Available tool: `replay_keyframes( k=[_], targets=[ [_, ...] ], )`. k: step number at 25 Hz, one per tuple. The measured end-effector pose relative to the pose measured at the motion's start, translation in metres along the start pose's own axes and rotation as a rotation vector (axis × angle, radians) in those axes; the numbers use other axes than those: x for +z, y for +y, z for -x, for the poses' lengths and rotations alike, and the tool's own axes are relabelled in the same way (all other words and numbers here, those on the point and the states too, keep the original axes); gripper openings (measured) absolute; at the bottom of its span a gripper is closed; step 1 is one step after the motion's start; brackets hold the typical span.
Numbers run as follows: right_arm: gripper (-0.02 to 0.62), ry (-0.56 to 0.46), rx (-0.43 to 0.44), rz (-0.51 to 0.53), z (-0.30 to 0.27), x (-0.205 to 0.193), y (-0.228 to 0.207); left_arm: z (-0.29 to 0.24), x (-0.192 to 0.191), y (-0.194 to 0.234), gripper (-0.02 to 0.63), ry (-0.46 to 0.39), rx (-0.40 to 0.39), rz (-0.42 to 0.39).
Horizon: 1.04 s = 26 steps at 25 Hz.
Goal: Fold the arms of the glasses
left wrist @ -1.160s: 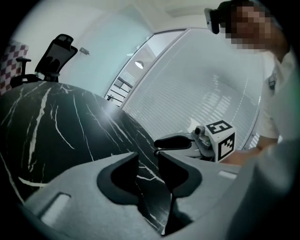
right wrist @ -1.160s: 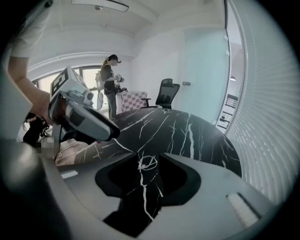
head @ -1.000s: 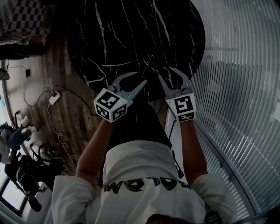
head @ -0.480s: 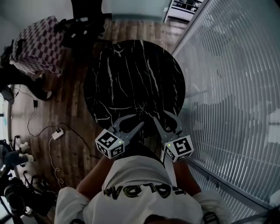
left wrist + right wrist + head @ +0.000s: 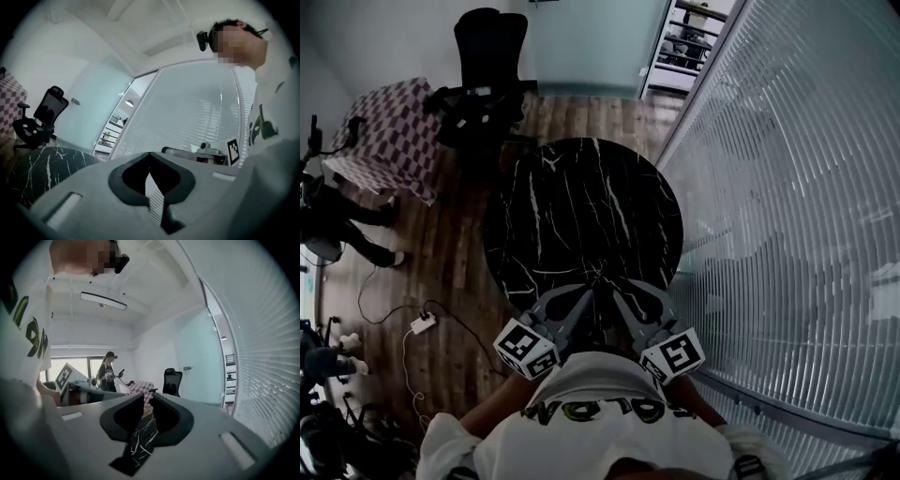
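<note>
A round black marble table stands in front of me. A thin pale wiry shape near its near edge may be the glasses; it is too faint to tell. Both grippers are raised close to my chest, above the table's near edge, and touch nothing. The left gripper is closing: its tips meet and nothing is between them. The right gripper is also closing, with a narrow gap left at its tips and nothing in it.
A wall of white blinds runs along the right. Beyond the table are a black office chair and a checkered covered box. Cables and a power strip lie on the wooden floor. A person stands across the room.
Both grippers rose from just over the table toward my chest. Their jaws narrowed from wide open. The head view lifted and now takes in the whole table and room.
</note>
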State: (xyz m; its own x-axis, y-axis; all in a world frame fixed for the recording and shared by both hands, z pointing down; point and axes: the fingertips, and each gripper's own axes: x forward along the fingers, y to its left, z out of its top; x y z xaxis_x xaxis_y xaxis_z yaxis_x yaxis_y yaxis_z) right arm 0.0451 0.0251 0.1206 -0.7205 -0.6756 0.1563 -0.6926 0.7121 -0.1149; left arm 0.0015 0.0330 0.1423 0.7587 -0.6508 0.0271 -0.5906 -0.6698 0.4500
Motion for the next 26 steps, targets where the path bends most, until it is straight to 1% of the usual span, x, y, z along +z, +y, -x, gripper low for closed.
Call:
replay_keyframes(
  k=[1,2,5,10,20,26],
  targets=[
    [0.029,-0.016,0.007,-0.005,0.002,0.004,0.003,0.002,0.004,0.001,0.0,-0.019,0.02,-0.007],
    [0.008,-0.031,0.011,-0.011,0.003,0.007,0.005,0.002,0.007,0.001,0.0,-0.031,0.035,-0.017],
    [0.003,-0.061,0.006,-0.016,0.005,0.016,0.005,0.0,0.014,0.001,-0.002,-0.049,0.054,-0.026],
    [0.003,-0.065,0.009,-0.003,0.001,0.017,0.004,-0.007,0.012,0.003,0.0,-0.059,0.076,-0.02],
    [0.003,-0.065,0.014,-0.002,0.001,0.015,0.004,-0.007,0.007,-0.002,0.0,-0.041,0.08,-0.026],
    [0.003,-0.064,0.013,-0.004,0.002,0.014,0.005,-0.006,0.008,-0.004,0.0,-0.047,0.087,-0.024]
  ],
)
